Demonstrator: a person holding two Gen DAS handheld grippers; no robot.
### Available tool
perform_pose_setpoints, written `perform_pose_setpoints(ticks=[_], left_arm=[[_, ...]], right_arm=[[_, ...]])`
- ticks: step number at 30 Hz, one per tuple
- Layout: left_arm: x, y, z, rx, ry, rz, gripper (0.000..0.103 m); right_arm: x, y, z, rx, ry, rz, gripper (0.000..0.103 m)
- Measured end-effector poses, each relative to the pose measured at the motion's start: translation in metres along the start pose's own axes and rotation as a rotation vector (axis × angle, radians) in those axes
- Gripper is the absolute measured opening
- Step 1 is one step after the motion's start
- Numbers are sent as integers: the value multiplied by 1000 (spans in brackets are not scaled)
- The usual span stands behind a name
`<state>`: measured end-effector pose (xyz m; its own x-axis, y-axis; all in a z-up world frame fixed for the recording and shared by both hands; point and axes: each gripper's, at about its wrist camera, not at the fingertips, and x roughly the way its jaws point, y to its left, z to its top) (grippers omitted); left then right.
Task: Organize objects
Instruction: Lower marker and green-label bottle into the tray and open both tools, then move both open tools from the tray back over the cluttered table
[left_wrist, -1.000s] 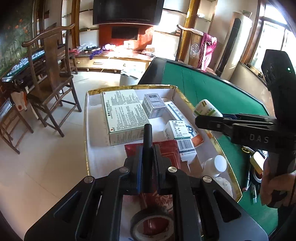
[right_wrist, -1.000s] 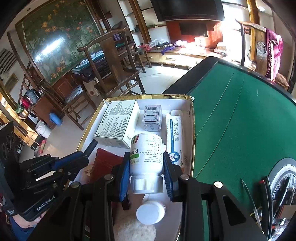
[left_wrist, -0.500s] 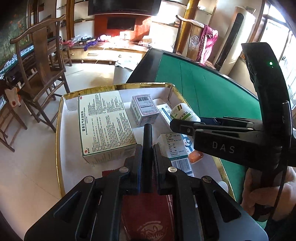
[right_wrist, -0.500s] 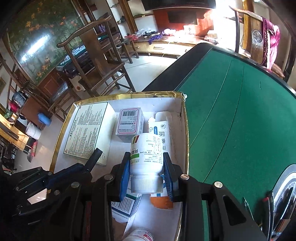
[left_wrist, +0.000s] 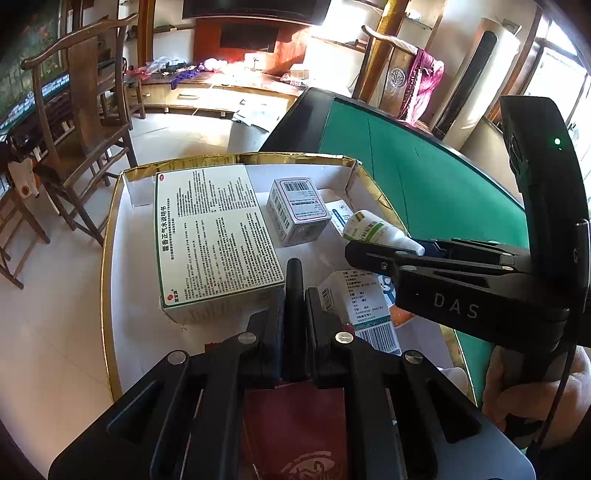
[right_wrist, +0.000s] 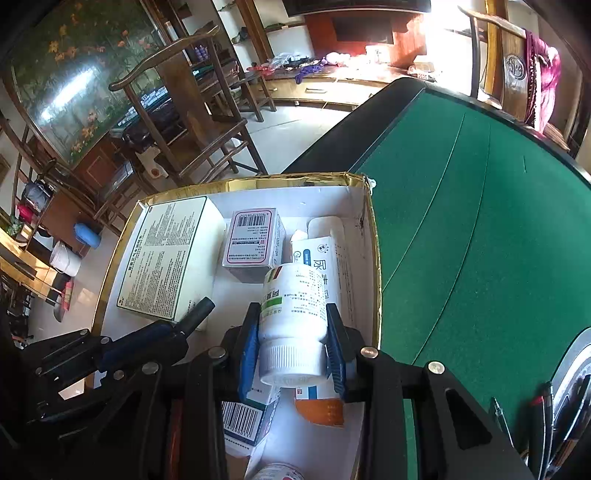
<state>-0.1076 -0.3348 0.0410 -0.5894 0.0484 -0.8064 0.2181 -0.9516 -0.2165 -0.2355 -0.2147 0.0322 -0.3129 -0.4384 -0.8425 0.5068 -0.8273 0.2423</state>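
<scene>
Two loads carried at once over the gold-rimmed box (left_wrist: 110, 258). Clamped the white pill bottle (right_wrist: 293, 295) across its body in the right tongs (right_wrist: 291, 317), cap toward the camera and base pointing forward and down, probably so as to lay it on its side. Hung it inside the box's right half, above the long tube carton (right_wrist: 332, 266) and clear of the floor. Pinched a slim black stick (left_wrist: 294, 273) in the left tongs (left_wrist: 294, 295), nearly closed around it, tip just beside the big white carton (left_wrist: 210, 236).

Judged little bare room beneath the bottle. Found the small barcoded box (left_wrist: 297, 210) ahead, another small carton (left_wrist: 365, 310) and a red packet (left_wrist: 295, 424) nearer the camera. Seemed the likeliest gap the white strip between the big carton and the barcoded box, with the left tongs close beside that path. Noted the green worktop (right_wrist: 480, 221) to the right, with pens at its near edge.
</scene>
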Motion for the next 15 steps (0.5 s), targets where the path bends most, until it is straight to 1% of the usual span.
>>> perform_pose_setpoints(ticks=[5, 6, 7, 8, 10, 12, 15], left_arm=[[-1, 4, -3, -33, 17, -35, 10], [-3, 5, -3, -37, 14, -40, 11], [-5, 6, -3, -41, 13, -44, 18], [-8, 7, -3, -46, 11, -52, 29], [-14, 7, -5, -48, -4, -54, 39], [-19, 6, -5, -38, -10, -52, 40], [-25, 6, -9, -50, -12, -61, 40]], right_arm=[[-7, 0, 0, -3, -14, 25, 33], [-8, 0, 0, -1, -14, 34, 36], [-9, 1, -1, -2, -12, 41, 40], [-10, 3, -1, -4, -14, 37, 43], [-12, 6, -3, -10, -17, 35, 45], [-16, 6, -5, -7, -28, 36, 45], [-21, 6, -9, 6, -33, 46, 45]])
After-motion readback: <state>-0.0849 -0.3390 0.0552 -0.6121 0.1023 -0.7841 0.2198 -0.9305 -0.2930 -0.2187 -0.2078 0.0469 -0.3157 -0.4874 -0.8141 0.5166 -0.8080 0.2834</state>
